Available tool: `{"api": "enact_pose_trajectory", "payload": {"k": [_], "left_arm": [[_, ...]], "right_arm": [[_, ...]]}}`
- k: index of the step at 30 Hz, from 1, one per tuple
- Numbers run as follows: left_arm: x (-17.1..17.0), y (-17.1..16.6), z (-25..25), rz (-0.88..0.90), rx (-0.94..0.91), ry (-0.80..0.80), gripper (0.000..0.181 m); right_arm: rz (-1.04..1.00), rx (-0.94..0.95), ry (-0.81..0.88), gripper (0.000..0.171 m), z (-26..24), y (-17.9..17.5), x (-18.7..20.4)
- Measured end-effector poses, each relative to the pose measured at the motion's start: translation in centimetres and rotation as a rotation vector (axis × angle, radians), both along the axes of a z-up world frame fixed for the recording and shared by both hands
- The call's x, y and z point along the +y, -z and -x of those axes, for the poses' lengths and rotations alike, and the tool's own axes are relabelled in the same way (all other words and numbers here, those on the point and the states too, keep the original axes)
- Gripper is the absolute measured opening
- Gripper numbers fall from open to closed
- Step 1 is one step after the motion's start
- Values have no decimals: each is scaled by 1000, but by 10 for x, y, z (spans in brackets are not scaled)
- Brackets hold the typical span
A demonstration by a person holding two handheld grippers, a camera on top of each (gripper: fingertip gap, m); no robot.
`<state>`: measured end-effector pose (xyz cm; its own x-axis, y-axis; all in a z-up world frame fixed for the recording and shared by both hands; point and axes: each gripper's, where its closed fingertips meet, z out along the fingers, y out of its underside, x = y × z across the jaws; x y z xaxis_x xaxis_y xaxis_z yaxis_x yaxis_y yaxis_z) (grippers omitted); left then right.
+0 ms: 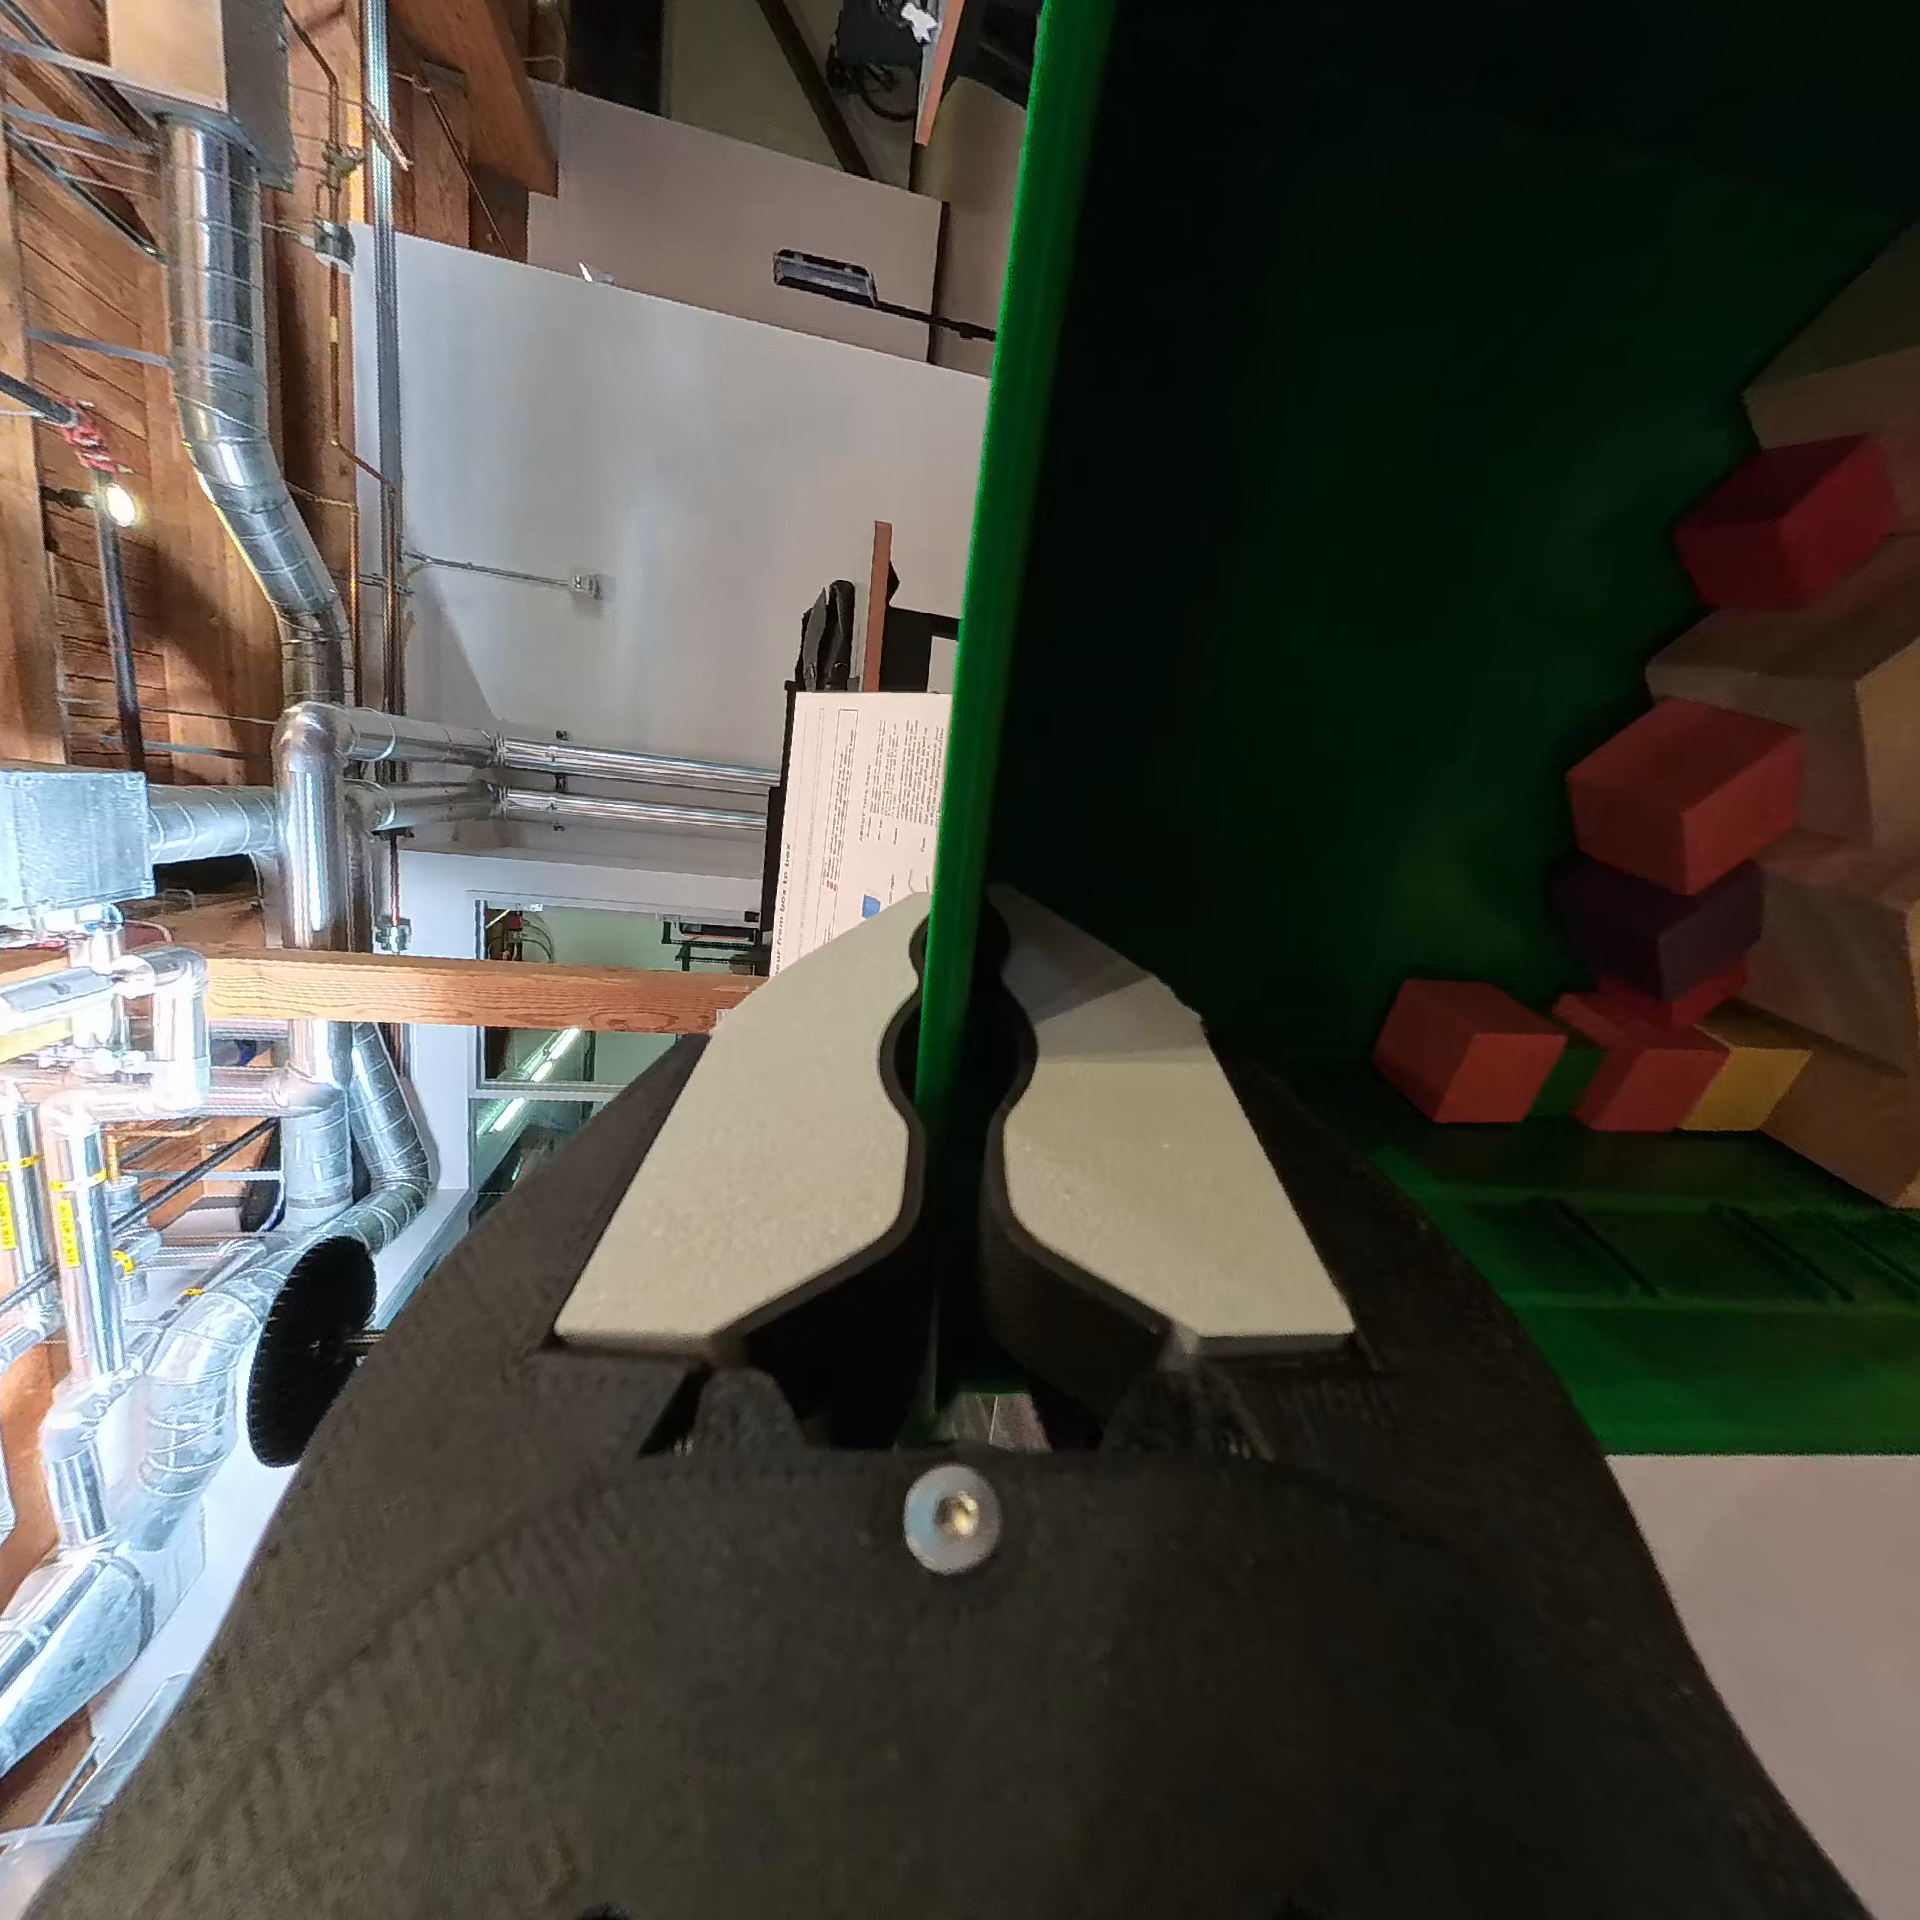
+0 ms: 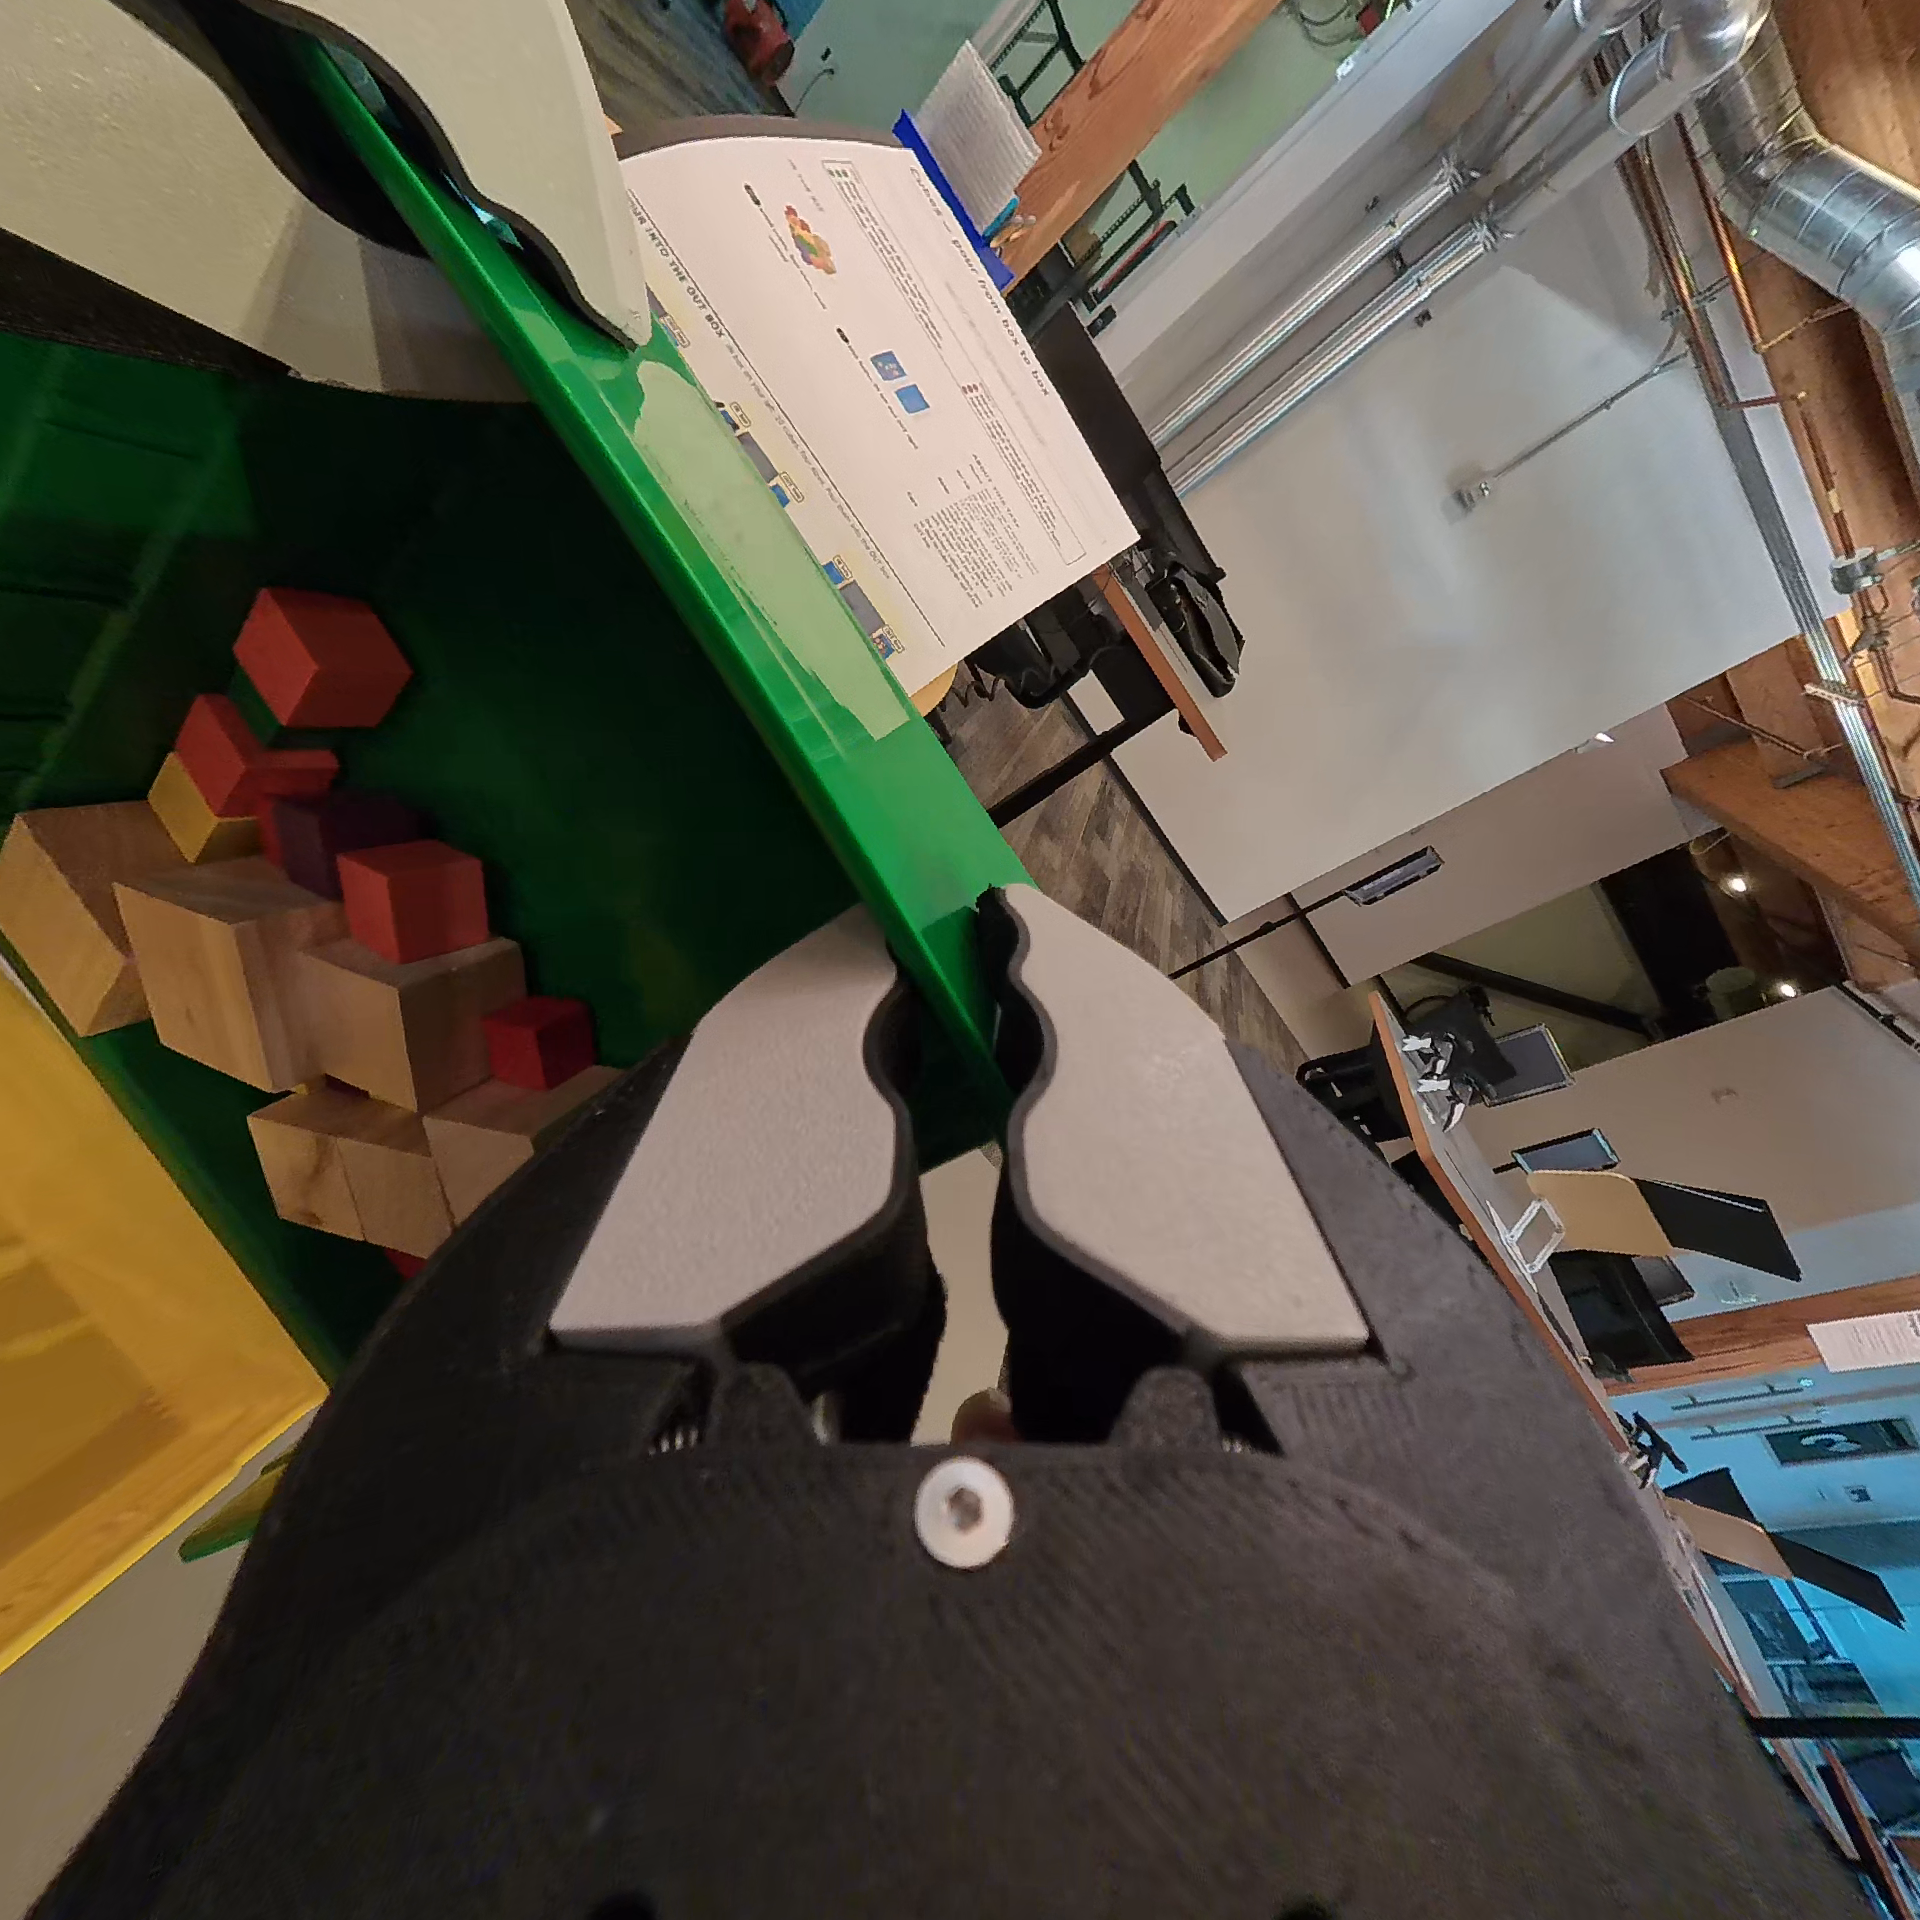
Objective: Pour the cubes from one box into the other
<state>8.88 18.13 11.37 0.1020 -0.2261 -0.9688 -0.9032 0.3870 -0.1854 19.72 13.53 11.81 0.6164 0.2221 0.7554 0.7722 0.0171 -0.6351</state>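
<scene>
Both grippers hold a green box (image 1: 1299,520) tilted on its side, lifted off the table. My left gripper (image 1: 961,925) is shut on the box's side wall, one finger inside and one outside. My right gripper (image 2: 945,935) is shut on the same wall (image 2: 665,499) farther along; the left gripper (image 2: 499,301) shows at the top left there. Several red cubes (image 2: 410,899), wooden cubes (image 2: 218,966), a purple one and a yellow one are piled against the box's lower side, also seen in the left wrist view (image 1: 1683,795). A yellow box (image 2: 104,1299) lies just below the green box's lower edge.
A printed paper sheet (image 2: 914,395) lies on the round table behind the green box. A pale table surface (image 1: 1766,1662) shows under the box. Desks, a white partition wall and metal ducts stand far behind.
</scene>
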Motion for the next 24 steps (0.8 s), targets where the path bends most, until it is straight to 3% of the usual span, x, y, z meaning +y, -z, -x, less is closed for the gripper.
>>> {"api": "enact_pose_trajectory", "payload": {"k": [24], "left_arm": [[-9,-1,2,-67,3,-1,2]], "right_arm": [[-57,-4,-14,5,2,0,-9]]}}
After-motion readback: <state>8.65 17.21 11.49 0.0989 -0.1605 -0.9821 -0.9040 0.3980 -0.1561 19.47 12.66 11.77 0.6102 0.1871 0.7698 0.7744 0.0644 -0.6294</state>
